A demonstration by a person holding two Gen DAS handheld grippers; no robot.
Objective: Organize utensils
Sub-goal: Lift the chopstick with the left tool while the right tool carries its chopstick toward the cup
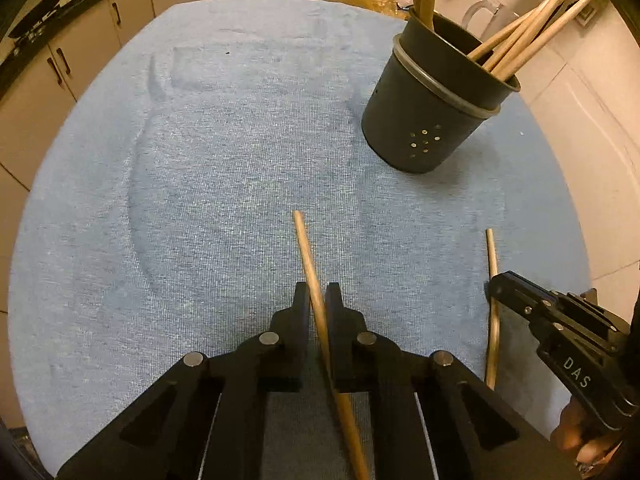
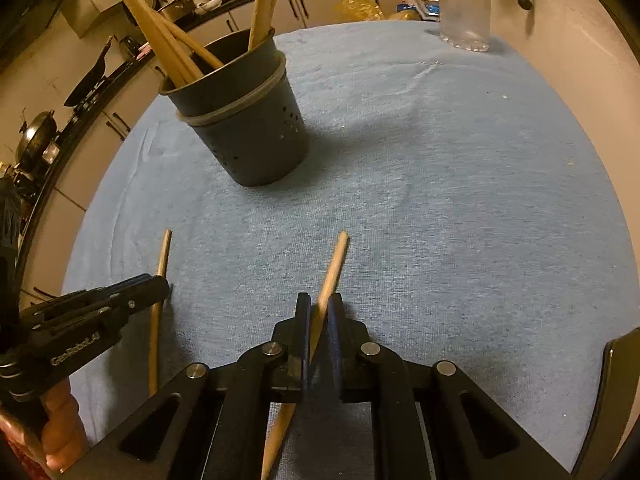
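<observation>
A dark perforated utensil holder (image 1: 424, 120) (image 2: 256, 136) stands on the blue cloth, with several wooden chopsticks and utensils leaning out of it. My left gripper (image 1: 318, 292) (image 2: 162, 285) is shut on a wooden chopstick (image 1: 307, 254) (image 2: 163, 252), which sticks forward past the jaws just above the cloth. My right gripper (image 2: 319, 303) (image 1: 494, 283) is shut on a second wooden chopstick (image 2: 335, 260) (image 1: 491, 252) in the same way. Both grippers are side by side near the front of the table, and the holder stands beyond them.
The blue cloth (image 1: 180, 168) covers the table top. A clear glass mug (image 2: 464, 4) stands at the far right corner. Cabinets and a counter with pans (image 2: 88, 76) run behind and to the left. A chair back (image 2: 616, 384) shows at the right edge.
</observation>
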